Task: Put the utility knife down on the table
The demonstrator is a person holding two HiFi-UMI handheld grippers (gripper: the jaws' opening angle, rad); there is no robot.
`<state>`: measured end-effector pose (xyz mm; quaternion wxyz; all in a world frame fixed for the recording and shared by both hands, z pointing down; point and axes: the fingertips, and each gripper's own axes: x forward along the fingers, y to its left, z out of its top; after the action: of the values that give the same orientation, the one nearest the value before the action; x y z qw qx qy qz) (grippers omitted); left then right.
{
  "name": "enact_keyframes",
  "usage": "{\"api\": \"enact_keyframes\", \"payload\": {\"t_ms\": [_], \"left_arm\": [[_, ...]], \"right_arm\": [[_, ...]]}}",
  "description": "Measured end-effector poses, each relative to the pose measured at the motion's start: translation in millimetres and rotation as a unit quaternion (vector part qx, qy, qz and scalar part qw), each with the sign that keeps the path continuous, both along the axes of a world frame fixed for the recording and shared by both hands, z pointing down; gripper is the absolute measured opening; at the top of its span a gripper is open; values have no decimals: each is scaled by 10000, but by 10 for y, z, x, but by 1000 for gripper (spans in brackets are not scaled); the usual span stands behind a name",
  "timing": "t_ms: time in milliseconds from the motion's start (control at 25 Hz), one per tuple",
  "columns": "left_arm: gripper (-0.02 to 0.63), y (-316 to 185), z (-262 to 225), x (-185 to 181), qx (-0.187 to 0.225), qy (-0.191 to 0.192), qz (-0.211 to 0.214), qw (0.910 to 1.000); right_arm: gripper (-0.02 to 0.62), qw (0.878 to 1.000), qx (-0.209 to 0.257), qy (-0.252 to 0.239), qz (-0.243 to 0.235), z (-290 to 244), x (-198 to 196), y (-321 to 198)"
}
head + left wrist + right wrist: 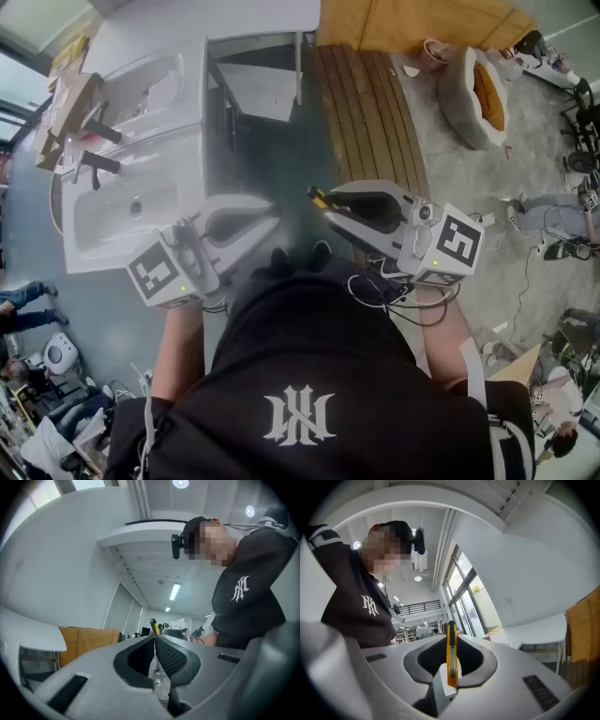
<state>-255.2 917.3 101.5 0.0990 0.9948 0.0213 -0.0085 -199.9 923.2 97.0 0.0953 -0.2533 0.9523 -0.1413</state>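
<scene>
A yellow utility knife (451,654) stands on edge between the jaws of my right gripper (451,638), which is shut on it. In the head view its yellow tip (318,197) sticks out of the right gripper (330,201), held at waist height above the floor. My left gripper (270,221) is held beside it, the two jaw tips a short gap apart. In the left gripper view the left gripper (154,638) has its jaws pressed together with nothing between them, and the knife (153,625) shows beyond them. The white table (159,37) lies ahead to the left.
A white basin unit (112,211) with black taps stands at the left. A wooden slatted platform (367,103) and a wooden board (422,21) lie ahead. A round white cushion (483,94) and cables lie on the floor at the right. My feet (300,258) are below.
</scene>
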Motion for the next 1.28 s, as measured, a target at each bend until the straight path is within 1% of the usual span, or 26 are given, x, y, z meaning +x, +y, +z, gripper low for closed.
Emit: {"api": "enact_keyframes", "payload": {"t_ms": [360, 520, 640, 720, 800, 920, 1000, 1120, 1280], "left_arm": [[8, 61, -100, 73, 72, 21, -108, 9999], [8, 130, -123, 146, 161, -7, -217, 9996], [8, 132, -158, 194, 159, -76, -401, 9990], [8, 123, -146, 235, 131, -154, -522, 9984], [8, 145, -133, 284, 162, -266, -555, 9980], [8, 131, -79, 247, 352, -667, -648, 9950], [8, 78, -21, 190, 326, -818, -758, 9932], [8, 48, 82, 196, 167, -833, -740, 9936], [8, -195, 288, 296, 45, -1019, -617, 9929]], "right_arm": [[55, 9999, 52, -44, -91, -23, 83, 29], [55, 9992, 37, -405, -42, -69, 282, 37], [55, 9981, 59, -619, 12, -95, 475, 44], [55, 9975, 58, -711, -20, -73, 554, 53], [55, 9971, 26, -754, -97, -14, 610, 63], [55, 9965, -60, -813, -185, 88, 709, 42], [55, 9966, -99, -796, -171, 163, 783, 30], [55, 9969, -176, -764, 52, 278, 935, 27], [55, 9935, -396, -974, 431, 446, 1241, -231]]}}
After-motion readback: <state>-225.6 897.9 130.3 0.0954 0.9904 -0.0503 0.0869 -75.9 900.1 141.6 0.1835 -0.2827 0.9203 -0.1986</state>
